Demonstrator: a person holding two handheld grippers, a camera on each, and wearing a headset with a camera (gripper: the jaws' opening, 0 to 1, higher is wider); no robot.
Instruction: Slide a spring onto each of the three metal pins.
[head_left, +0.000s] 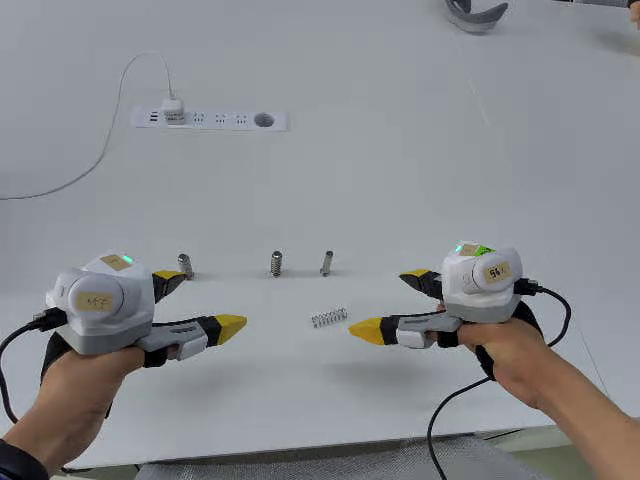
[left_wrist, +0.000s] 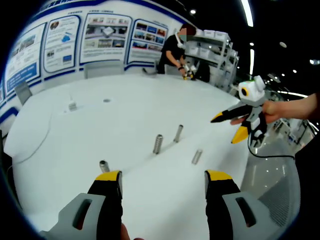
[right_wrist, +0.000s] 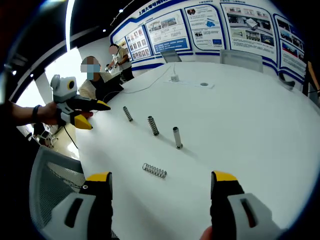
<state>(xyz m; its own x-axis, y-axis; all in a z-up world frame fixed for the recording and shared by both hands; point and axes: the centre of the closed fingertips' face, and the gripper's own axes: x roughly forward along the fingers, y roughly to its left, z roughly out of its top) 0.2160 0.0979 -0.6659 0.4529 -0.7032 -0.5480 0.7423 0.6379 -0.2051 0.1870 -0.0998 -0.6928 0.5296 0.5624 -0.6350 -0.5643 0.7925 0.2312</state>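
Three metal pins stand in a row on the white table. The left pin (head_left: 185, 265) (left_wrist: 103, 165) (right_wrist: 128, 114) and the middle pin (head_left: 277, 263) (left_wrist: 158, 144) (right_wrist: 153, 125) each look ringed by a spring. The right pin (head_left: 327, 262) (left_wrist: 178, 133) (right_wrist: 177, 137) is bare. A loose spring (head_left: 329, 318) (left_wrist: 197, 156) (right_wrist: 154, 170) lies flat in front of the right pin. My left gripper (head_left: 205, 300) (left_wrist: 164, 177) (right_wrist: 95, 116) hovers open and empty near the left pin. My right gripper (head_left: 390, 302) (left_wrist: 227, 129) (right_wrist: 161, 177) is open and empty, to the right of the loose spring.
A white power strip (head_left: 210, 120) with a plug and trailing cable lies at the back left. A grey object (head_left: 477, 14) sits at the far right. The table's front edge (head_left: 300, 440) runs close below my hands, and a mesh chair (right_wrist: 50, 175) stands beside it.
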